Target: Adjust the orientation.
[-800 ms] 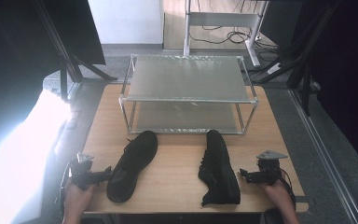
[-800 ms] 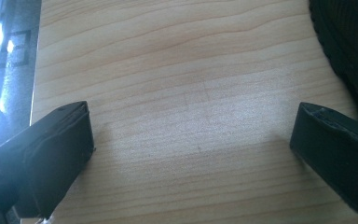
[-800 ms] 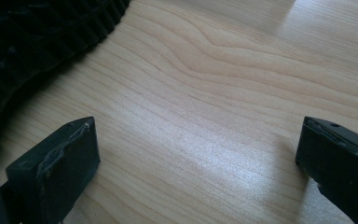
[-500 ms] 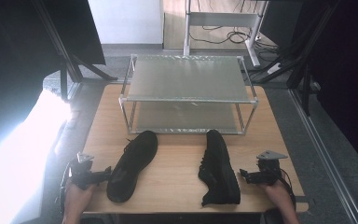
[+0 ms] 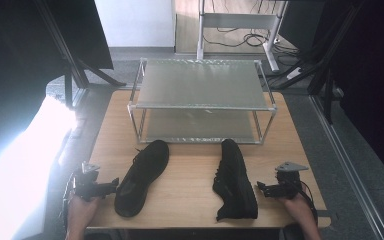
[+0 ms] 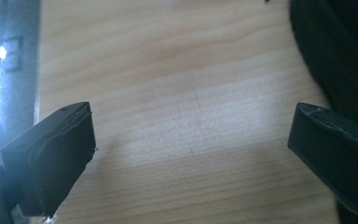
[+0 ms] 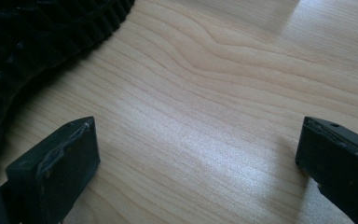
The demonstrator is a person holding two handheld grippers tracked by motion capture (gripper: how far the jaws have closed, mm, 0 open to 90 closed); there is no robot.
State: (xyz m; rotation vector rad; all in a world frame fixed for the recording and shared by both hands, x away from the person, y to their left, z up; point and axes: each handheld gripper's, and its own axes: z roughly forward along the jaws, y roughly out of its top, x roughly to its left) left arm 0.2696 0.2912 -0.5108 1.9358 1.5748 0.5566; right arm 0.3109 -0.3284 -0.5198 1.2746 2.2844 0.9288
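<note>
Two black shoes lie on the wooden table [image 5: 190,175]. The left shoe [image 5: 142,176] lies tilted, toe toward the front left; the right shoe [image 5: 236,180] lies on its side with its sole facing right. My left gripper [image 5: 111,184] rests near the table's front left, open, just left of the left shoe [image 6: 340,60]. My right gripper [image 5: 263,189] sits at the front right, open, just right of the right shoe, whose ridged sole [image 7: 37,42] fills the upper left of the right gripper view. Bare wood lies between each pair of jaws.
A two-tier metal shoe rack [image 5: 200,97] with frosted shelves stands at the back of the table, both shelves bare. Bright glare covers the floor to the left. Desk legs and cables stand beyond the rack.
</note>
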